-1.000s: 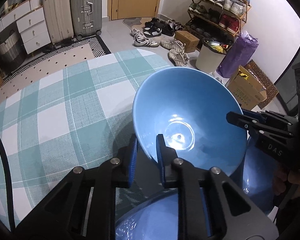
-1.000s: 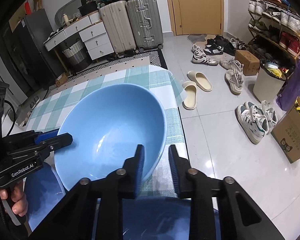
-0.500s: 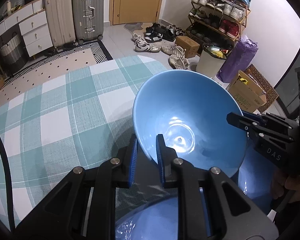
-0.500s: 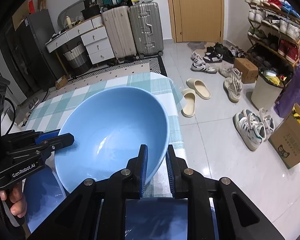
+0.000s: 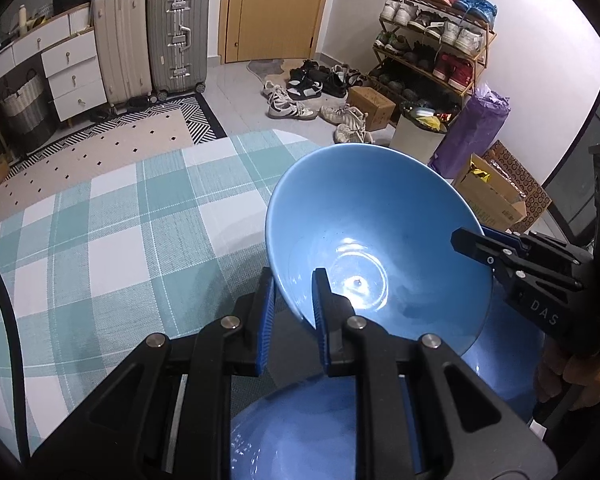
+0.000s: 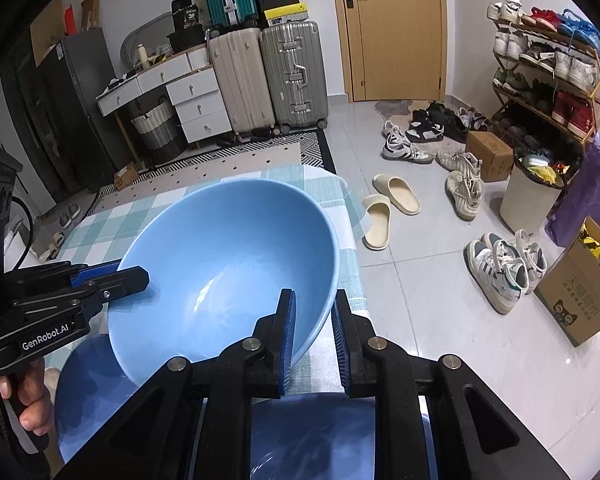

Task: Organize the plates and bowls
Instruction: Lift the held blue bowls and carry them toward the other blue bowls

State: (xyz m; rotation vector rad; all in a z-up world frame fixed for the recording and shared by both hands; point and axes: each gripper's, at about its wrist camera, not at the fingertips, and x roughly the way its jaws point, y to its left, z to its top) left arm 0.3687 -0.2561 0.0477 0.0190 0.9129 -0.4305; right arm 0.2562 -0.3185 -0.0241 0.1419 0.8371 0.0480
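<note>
Both jaws clench the blue bowl (image 5: 372, 248); only the right view shows slippers (image 6: 388, 208).

Bare tablecloth (image 5: 112, 248) left of bowl (image 5: 372, 240)

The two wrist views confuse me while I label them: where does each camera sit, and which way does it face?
Left wrist: on the left gripper, looking down along its fingers at the blue bowl and checked tablecloth; the right gripper and a hand show.
Right wrist: on the right gripper, facing the same bowl and tiled floor; the left gripper and a hand show.
Shared: the bowl, clamped at opposite rims, and the suitcases.
</note>
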